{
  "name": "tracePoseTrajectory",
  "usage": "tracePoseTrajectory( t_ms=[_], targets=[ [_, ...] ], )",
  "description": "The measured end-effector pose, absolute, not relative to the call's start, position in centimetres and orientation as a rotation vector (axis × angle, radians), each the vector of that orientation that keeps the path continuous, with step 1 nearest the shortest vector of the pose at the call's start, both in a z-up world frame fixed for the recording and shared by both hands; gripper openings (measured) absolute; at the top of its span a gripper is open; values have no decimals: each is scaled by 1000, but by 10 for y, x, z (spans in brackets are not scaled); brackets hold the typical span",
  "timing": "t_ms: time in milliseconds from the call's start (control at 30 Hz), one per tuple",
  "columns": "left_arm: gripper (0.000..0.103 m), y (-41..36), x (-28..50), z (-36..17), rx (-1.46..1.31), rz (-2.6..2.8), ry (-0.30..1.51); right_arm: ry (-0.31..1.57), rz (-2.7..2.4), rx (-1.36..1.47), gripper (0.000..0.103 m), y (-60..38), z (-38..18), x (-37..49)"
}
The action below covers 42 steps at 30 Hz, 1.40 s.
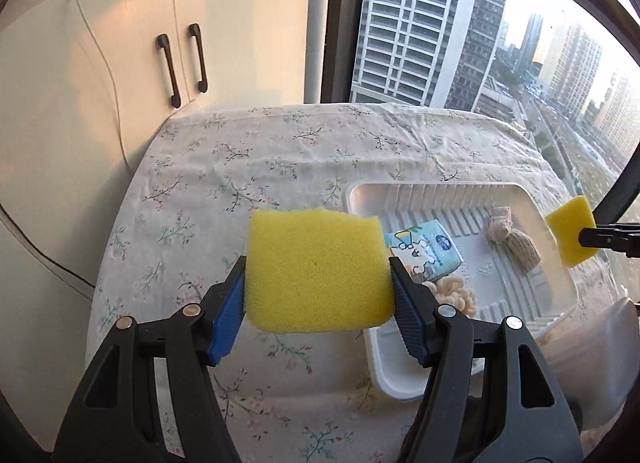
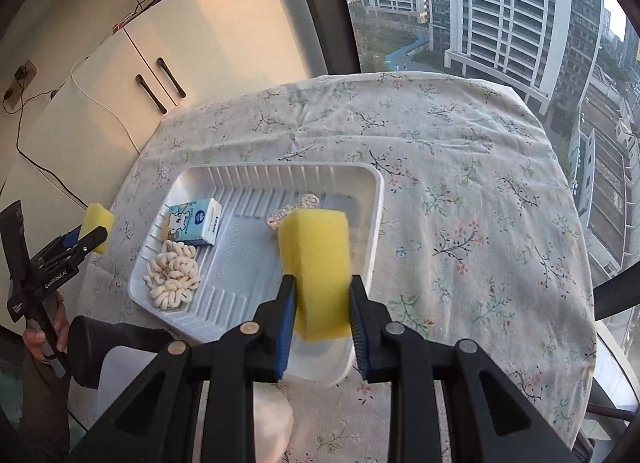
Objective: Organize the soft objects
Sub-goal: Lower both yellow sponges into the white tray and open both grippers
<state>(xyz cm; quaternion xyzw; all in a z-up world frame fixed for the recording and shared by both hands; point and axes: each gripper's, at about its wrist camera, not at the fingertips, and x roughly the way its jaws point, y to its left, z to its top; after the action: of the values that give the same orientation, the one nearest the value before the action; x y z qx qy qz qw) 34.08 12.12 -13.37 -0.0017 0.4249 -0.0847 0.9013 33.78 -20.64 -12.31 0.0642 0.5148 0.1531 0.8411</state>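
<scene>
- The left gripper [image 1: 318, 277] clamps a yellow sponge [image 1: 318, 271] flat by its ends, held above the floral-clothed table [image 1: 248, 167] beside the white tray [image 1: 560, 263].
- The right gripper [image 2: 323, 309] pinches a second yellow sponge [image 2: 318, 267] on edge over the tray's near end, its fingers narrow.
- The first sponge hides part of the tissue pack [image 2: 196, 225] and the cream knotted cord [image 2: 172, 275]; the second half-covers a knitted piece [image 2: 294, 209], hard to identify.

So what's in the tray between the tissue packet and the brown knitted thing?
Nothing: in the left wrist view, only bare ribbed tray floor lies between the tissue packet and the brown knitted thing.
</scene>
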Motion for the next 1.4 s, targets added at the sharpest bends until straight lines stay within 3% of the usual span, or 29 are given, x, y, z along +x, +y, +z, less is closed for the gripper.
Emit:
tracePoseTrajectory(
  t_ms=[400, 833, 1033, 1100, 1400],
  targets=[
    [63, 60, 414, -160, 40, -312, 970, 1383, 567, 220, 28, -149, -186, 389],
    [64, 53, 425, -180, 13, -360, 1060, 1407, 560, 291, 35, -166, -202, 389],
    [64, 52, 422, -173, 11, -363, 1060, 1402, 581, 295, 65, -159, -195, 387],
    [64, 52, 419, -169, 14, -367, 1051, 1384, 576, 263, 79, -155, -188, 385],
    [71, 35, 420, -172, 98, -399, 1083, 1342, 565, 227, 79, -162, -165, 367]
  ],
)
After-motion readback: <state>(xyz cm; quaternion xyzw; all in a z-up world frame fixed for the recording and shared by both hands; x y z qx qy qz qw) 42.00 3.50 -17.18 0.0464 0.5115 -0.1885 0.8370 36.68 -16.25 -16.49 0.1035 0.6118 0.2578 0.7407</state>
